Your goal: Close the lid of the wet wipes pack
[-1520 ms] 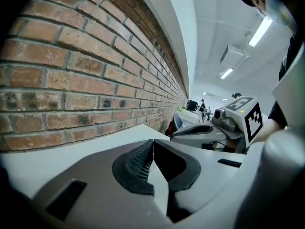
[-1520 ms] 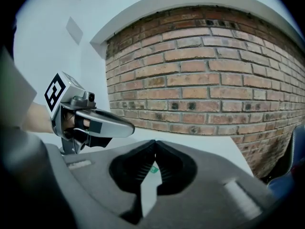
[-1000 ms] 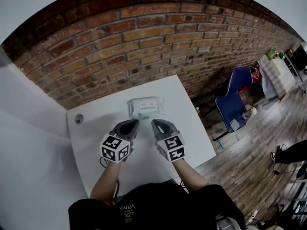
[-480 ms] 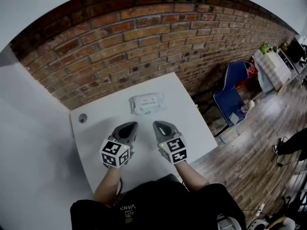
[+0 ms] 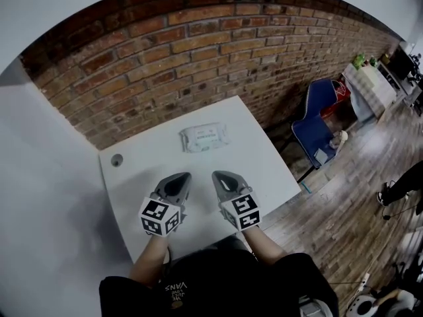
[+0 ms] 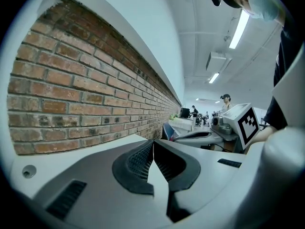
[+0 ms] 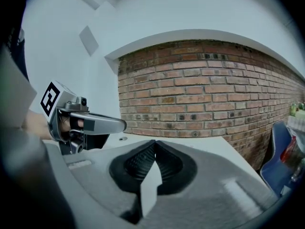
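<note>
The white wet wipes pack (image 5: 205,139) lies flat near the far edge of the white table (image 5: 264,170), its lid down as far as I can tell. My left gripper (image 5: 182,176) and right gripper (image 5: 217,174) hover side by side over the table's near half, well short of the pack and pointing toward it. Both are shut with nothing between the pads. In the left gripper view the left gripper (image 6: 153,142) has its jaws meeting at the tip, and the right gripper (image 6: 205,136) shows beside it. The right gripper (image 7: 154,142) is closed in the right gripper view too, which also shows the left gripper (image 7: 95,123). The pack is hidden in both gripper views.
A brick wall (image 5: 198,45) runs just behind the table. A round cable hole (image 5: 117,159) sits at the table's far left corner. A blue chair (image 5: 317,127) stands on the wooden floor to the right, past the table's edge.
Both grippers have drawn back from the pack toward the person, still shut and side by side. The gap between them and the pack has grown.
</note>
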Demonstrator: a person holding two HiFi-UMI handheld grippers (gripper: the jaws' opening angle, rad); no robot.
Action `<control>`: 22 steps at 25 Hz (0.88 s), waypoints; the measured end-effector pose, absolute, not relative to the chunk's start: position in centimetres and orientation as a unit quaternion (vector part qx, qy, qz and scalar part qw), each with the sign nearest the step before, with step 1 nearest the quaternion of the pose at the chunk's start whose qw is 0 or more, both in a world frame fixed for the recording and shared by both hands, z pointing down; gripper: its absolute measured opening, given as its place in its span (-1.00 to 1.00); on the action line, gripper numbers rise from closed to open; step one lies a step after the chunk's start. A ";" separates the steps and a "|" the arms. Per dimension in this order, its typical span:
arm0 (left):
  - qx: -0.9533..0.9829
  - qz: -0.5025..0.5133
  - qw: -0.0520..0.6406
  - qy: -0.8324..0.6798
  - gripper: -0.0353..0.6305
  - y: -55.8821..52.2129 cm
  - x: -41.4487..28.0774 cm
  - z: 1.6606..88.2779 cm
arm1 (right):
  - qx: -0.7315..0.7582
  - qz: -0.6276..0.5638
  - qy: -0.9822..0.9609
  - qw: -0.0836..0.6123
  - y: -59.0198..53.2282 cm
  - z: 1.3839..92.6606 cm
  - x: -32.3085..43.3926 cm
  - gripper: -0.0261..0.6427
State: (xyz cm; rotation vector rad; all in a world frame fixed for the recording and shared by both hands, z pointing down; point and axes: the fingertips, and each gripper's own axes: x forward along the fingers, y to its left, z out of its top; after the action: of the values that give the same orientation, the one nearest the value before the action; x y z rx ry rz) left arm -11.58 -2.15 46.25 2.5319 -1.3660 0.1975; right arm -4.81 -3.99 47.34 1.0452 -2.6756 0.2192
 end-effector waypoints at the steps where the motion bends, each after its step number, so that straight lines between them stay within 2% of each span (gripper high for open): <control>1: 0.872 0.067 0.128 -0.468 -0.86 -1.8 -11.6 46.2 | 0.362 0.076 -0.920 0.128 -3.6 47.3 -4.8 -0.93; 22: 0.890 0.043 0.121 -0.438 -0.86 5.0 -10.6 45.6 | 0.402 0.070 -0.905 0.118 2.5 46.1 -3.2 -0.93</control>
State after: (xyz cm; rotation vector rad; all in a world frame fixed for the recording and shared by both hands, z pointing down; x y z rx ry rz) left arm -10.64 4.97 45.62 2.5991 -1.2799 0.1258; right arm -3.22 2.53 46.12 1.1756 -2.6489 0.2043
